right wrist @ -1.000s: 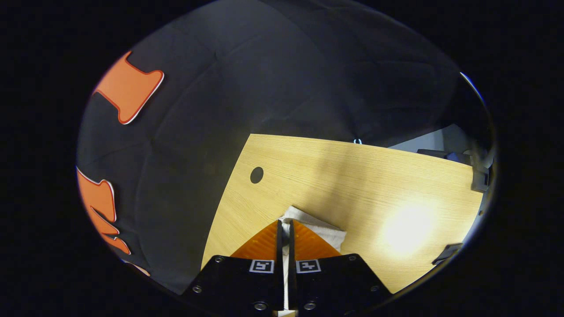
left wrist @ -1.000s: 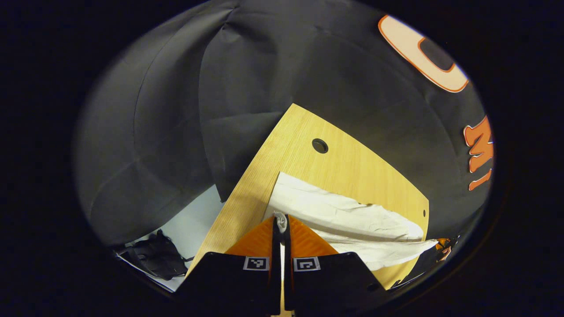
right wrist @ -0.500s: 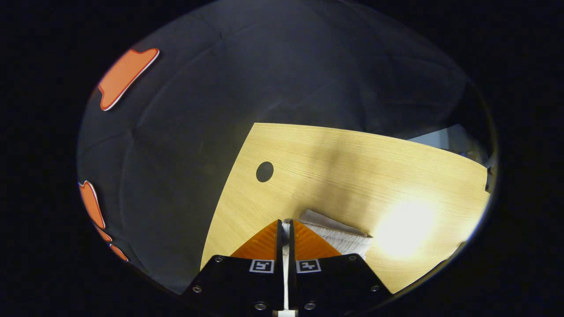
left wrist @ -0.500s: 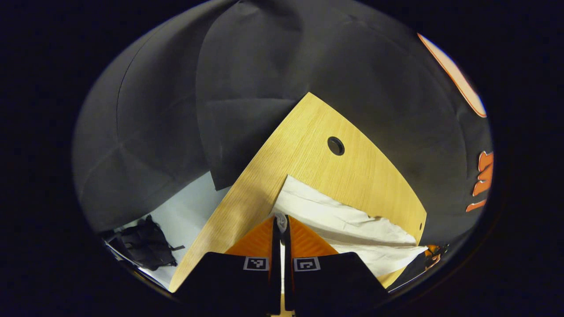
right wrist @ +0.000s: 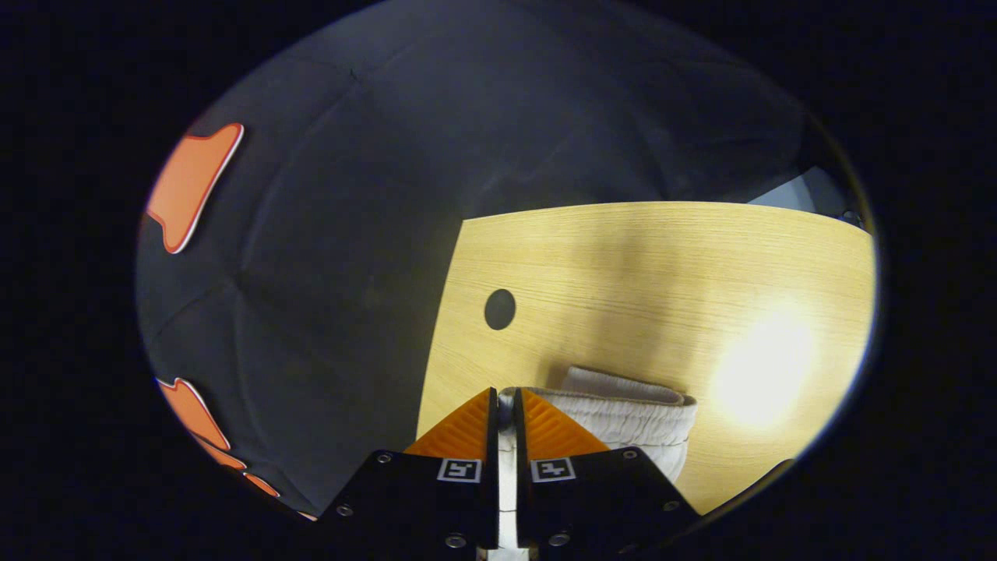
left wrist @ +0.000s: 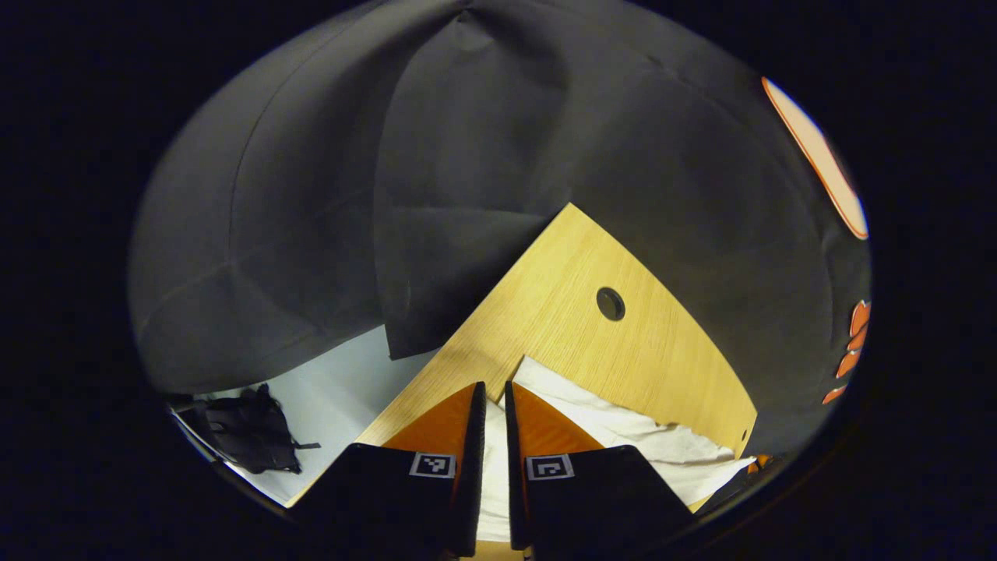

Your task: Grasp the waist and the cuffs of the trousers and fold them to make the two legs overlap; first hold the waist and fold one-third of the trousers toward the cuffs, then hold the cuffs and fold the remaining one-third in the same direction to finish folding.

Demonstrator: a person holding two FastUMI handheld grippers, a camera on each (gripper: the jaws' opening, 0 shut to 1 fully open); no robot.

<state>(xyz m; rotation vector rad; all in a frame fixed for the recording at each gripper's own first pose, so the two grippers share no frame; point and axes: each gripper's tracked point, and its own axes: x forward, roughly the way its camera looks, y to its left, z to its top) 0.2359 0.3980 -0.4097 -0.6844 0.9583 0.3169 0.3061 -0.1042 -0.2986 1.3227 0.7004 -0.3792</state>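
white trousers [right wrist: 623, 417] on table [right wrist: 623, 265]

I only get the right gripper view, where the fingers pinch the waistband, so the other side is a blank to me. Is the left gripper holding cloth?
Observer: It seems not. In the left gripper view the left gripper stands slightly open, with the trousers lying flat under it.
Operator: Where does the cloth run from there?
Observer: To the right, wrinkled, along the table toward its edge.
Operator: Anything off the table?
Observer: A black bundle lies on the pale floor to the left.
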